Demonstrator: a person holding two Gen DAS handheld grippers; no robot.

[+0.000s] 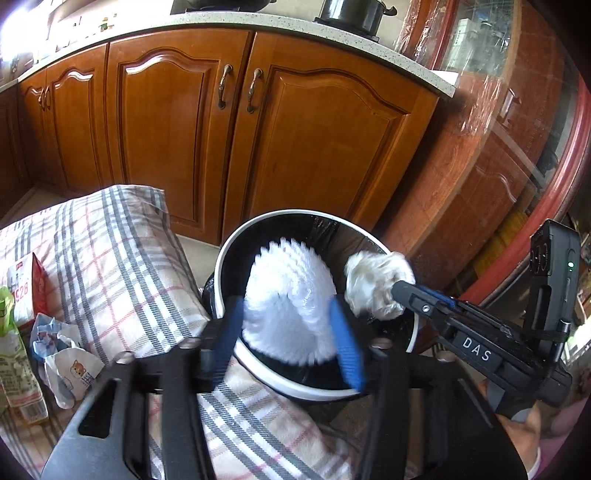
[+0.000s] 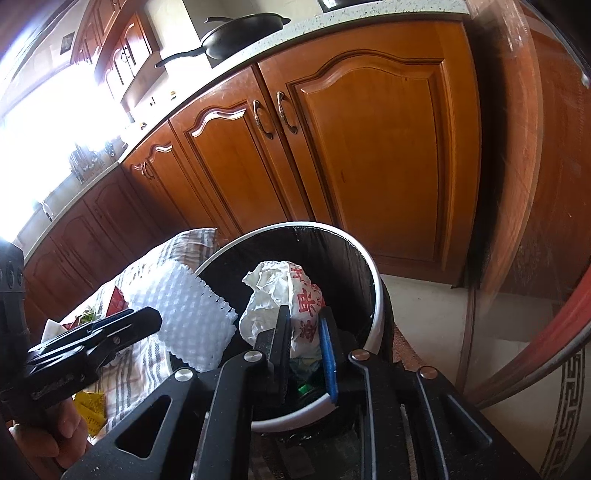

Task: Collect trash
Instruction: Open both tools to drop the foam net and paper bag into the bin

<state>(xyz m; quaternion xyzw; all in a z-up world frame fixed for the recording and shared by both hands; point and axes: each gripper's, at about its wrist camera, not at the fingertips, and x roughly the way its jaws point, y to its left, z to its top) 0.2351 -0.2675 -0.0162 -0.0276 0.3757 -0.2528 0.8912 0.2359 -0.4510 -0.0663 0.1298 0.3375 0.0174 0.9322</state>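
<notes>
Trash is being dropped: white foam netting [image 1: 290, 302] sits loose between the left gripper [image 1: 291, 339]'s parted jaws above the bin [image 1: 236, 240]; the right gripper [image 2: 304, 347]'s barely parted jaws bracket a crumpled wrapper [image 2: 284, 295]. Next, I judge, both withdraw.

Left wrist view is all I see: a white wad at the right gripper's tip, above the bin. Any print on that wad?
Observer: Yes, the wad bears red characters on the side facing the right wrist camera.
Operator: Anything already in the bin?
Observer: A small green bit lies low in the bin, seen between the right gripper's fingers.
Operator: What's on the counter left of the pot?
Observer: A black frying pan, its handle pointing left in the right wrist view.
</notes>
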